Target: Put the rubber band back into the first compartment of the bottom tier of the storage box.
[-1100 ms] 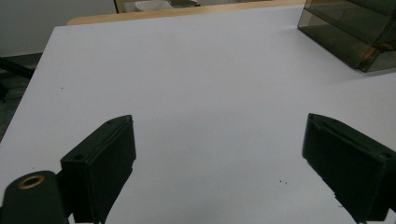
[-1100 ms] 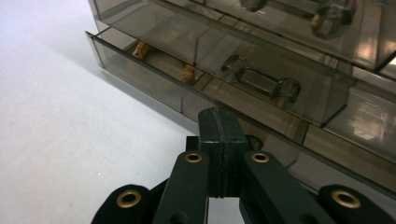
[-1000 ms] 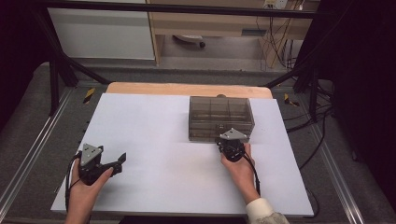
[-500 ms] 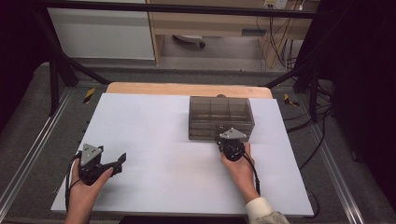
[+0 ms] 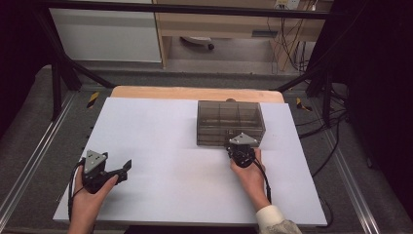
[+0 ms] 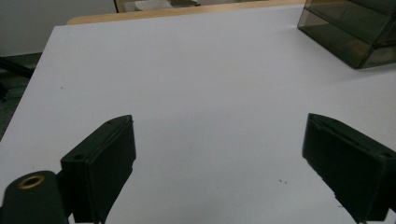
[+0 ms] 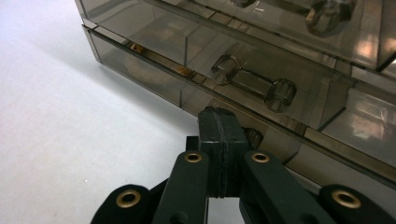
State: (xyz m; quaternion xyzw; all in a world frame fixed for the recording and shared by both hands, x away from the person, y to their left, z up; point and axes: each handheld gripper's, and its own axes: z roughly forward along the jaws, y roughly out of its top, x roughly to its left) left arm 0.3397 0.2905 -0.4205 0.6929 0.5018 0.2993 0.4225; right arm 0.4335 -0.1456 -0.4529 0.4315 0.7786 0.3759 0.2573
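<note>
A smoky transparent drawer box [image 5: 229, 122] stands on the white tabletop [image 5: 160, 136], right of centre. My right gripper [image 5: 240, 146] is up against the box's front face, low down. In the right gripper view its jaws [image 7: 219, 130] are shut pad to pad, with no gap between them. A clear bar handle [image 7: 252, 84] of a drawer shows just above them, and a small knob [image 7: 254, 136] peeks out behind the tips. My left gripper [image 5: 125, 169] rests at the front left of the table, jaws wide open [image 6: 219, 158] over bare white surface, with the box [image 6: 355, 32] far off.
The table's wooden back edge [image 5: 195, 92] runs behind the box. Black frame bars [image 5: 63, 73] and cables [image 5: 336, 122] flank the table. A cable trails from the right gripper along the person's hand [image 5: 251, 178].
</note>
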